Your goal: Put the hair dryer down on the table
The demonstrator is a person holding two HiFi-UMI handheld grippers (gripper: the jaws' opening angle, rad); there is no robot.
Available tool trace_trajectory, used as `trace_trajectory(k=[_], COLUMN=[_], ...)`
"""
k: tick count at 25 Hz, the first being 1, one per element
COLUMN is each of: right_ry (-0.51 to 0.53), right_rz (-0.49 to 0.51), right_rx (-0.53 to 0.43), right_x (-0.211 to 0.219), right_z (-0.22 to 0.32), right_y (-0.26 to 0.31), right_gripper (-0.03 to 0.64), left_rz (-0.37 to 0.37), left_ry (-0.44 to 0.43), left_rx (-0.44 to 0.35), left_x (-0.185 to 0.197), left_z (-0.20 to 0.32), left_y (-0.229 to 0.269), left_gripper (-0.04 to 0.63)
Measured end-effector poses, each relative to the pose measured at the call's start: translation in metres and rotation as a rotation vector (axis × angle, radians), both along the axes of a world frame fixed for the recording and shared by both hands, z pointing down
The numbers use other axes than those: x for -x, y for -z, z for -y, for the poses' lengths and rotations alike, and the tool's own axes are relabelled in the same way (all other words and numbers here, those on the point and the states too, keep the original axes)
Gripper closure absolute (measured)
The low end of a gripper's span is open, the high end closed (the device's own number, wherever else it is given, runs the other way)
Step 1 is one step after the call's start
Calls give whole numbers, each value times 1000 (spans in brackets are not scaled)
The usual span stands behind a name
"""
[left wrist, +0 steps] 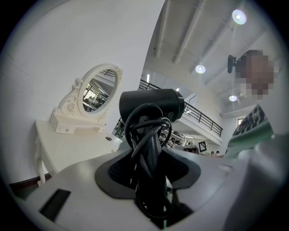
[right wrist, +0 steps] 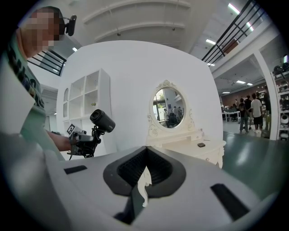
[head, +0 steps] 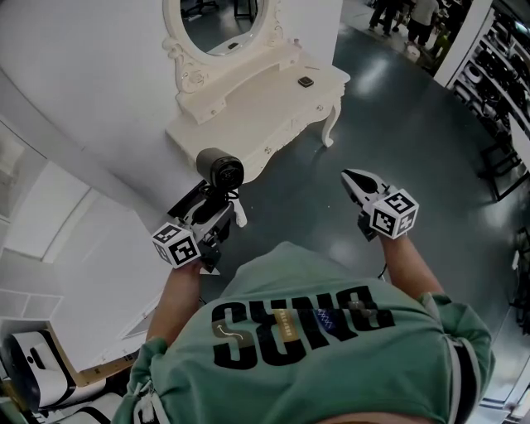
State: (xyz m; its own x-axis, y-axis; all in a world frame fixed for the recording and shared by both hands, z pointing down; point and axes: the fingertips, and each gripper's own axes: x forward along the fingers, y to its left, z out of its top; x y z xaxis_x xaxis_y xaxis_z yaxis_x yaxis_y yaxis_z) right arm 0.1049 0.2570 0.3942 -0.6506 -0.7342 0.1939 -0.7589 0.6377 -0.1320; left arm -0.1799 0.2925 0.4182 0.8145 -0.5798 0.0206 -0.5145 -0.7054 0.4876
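A black hair dryer [head: 219, 170] stands upright in my left gripper [head: 213, 213], held in the air short of the white dressing table [head: 273, 103]. In the left gripper view the dryer's barrel [left wrist: 151, 106] rises above the jaws. My left gripper [left wrist: 149, 169] is shut on the dryer's handle and the black cord wound round it. My right gripper [head: 354, 180] hovers over the dark floor to the right, its jaws together with nothing in them. The right gripper view shows its pads [right wrist: 135, 169] meeting, and the dryer [right wrist: 102, 120] far off at the left.
The table has an oval mirror [head: 219, 21] at its back and a small dark object [head: 305, 81] on its top. White walls and shelving [right wrist: 86, 101] stand to the left. People [right wrist: 250, 110] are far off across the green floor.
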Motion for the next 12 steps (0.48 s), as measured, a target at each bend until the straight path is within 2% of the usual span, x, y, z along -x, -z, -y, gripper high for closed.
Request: trace_trajectory(k=[12], right_ry=[8], right_rz=[-9], right_rx=[3], right_x=[-86], right_z=[0], right_y=[-2], right_gripper=[623], left_rz=[-44], left_ry=[3], left_rx=[0], left_x=[-80], left_z=[16], left_y=[9], left_gripper=[408])
